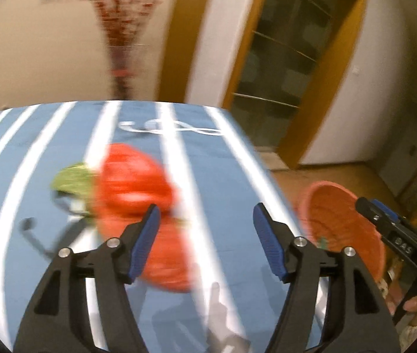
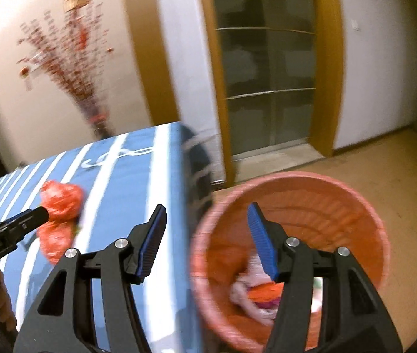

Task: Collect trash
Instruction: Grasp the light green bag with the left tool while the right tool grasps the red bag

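Observation:
A crumpled red plastic bag point(image 1: 138, 206) lies on the blue striped table point(image 1: 32, 161), with a green scrap point(image 1: 71, 179) at its left. My left gripper point(image 1: 207, 220) is open just above the bag's near right part. The bag also shows in the right wrist view point(image 2: 60, 209), where the left gripper's tip point(image 2: 36, 214) touches it. My right gripper point(image 2: 207, 219) is open and empty over the table's right edge and the rim of the orange waste basket point(image 2: 326, 203), which holds pale and orange trash point(image 2: 255, 297). The basket point(image 1: 340, 220) and right gripper point(image 1: 385, 220) show at the right in the left wrist view.
A white cord point(image 1: 173, 128) lies at the table's far end. A black wire point(image 1: 36, 239) lies near the bag's left. The basket stands on a tan floor point(image 2: 385, 161) before a glass door point(image 2: 267, 73). A red branch decoration point(image 2: 76, 58) stands behind the table.

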A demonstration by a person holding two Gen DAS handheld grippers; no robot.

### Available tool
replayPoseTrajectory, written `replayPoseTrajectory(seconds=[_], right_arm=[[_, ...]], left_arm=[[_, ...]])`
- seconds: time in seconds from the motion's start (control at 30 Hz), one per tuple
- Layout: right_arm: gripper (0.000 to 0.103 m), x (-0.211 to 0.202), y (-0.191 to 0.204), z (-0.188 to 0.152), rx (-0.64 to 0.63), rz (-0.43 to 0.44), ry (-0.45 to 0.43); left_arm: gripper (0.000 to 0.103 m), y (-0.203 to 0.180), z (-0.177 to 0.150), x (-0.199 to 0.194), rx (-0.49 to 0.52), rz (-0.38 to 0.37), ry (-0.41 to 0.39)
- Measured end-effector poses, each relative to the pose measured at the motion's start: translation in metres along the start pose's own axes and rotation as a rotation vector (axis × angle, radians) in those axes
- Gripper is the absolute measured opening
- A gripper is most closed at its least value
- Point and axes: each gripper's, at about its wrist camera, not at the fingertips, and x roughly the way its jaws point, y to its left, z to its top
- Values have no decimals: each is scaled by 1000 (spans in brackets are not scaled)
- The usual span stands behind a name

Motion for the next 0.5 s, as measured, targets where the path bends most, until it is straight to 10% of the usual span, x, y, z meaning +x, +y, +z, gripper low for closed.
replayPoseTrajectory(seconds=[0.5], right_arm=[[66,77,168,-3,-162,248,151]], left_arm=[[80,151,-10,-42,-168,271,-63]])
